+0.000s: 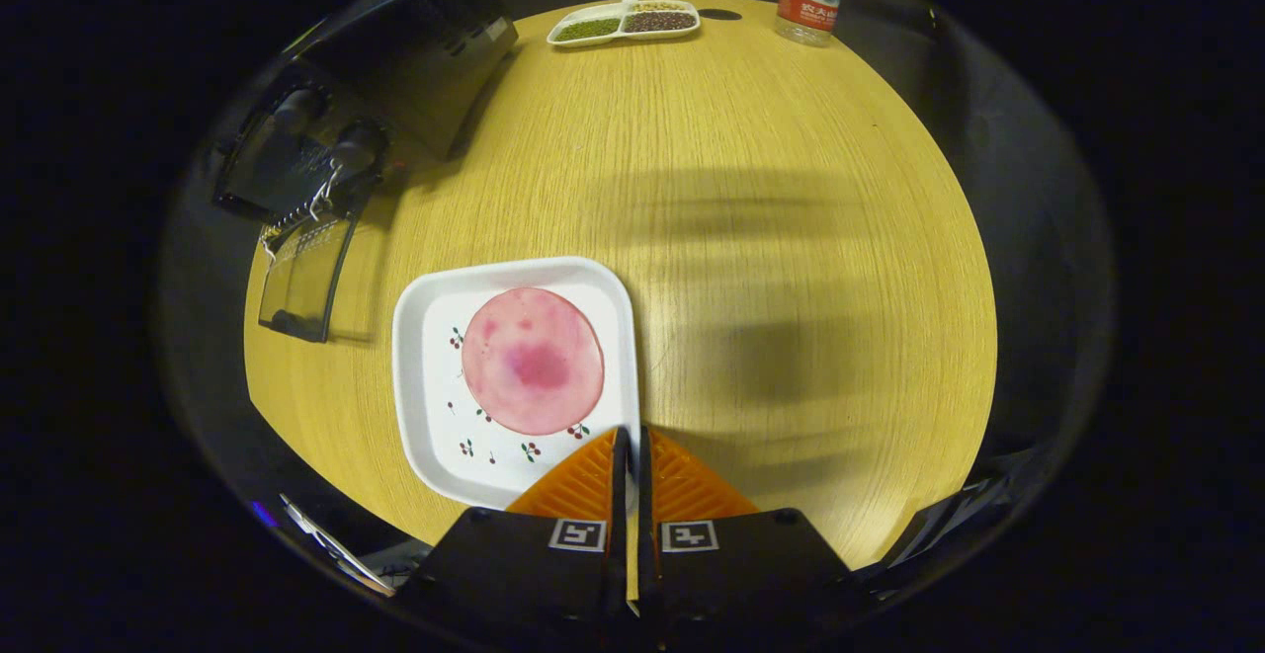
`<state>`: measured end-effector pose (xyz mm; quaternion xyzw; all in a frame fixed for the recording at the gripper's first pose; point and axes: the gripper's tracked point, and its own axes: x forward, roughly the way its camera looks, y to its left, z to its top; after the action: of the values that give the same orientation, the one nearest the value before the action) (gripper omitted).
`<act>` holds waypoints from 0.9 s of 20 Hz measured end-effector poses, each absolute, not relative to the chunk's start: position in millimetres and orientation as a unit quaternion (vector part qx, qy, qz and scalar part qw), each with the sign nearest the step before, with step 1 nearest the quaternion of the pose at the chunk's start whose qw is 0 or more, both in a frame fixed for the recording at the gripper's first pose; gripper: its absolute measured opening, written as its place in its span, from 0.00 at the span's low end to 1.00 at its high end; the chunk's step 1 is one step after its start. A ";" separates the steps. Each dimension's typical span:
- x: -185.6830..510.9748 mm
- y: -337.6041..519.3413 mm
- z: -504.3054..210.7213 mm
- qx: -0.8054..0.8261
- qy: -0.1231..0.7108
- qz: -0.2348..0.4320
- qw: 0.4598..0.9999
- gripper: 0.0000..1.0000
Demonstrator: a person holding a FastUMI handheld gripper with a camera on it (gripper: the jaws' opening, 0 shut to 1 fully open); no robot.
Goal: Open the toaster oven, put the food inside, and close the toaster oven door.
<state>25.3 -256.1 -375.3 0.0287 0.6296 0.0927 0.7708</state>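
One round pink slice (533,361) lies on a white plate (420,386) on the table (791,189), just ahead of the gripper (632,433), whose fingers are pressed together, apparently pinching the plate's rim. The toaster oven (395,70) stands beyond, its door (304,283) already dropped open; carry the plate level toward it.

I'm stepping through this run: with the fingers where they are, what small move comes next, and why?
Probably lift and carry the white plate toward the toaster oven: the gripper looks shut on its rim, the pink slice lies on it, and the door hangs open.
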 end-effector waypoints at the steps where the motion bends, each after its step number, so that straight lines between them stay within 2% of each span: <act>1: 27.0 -255.1 -370.9 0.033 0.625 0.096 0.774 0.03; 14: 18.3 -252.2 -359.1 0.115 0.615 0.136 0.768 0.01; 18: 16.6 -252.6 -345.6 0.115 0.591 0.134 0.787 0.01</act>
<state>16.6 -252.6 -345.6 0.1148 0.5905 0.1342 0.7874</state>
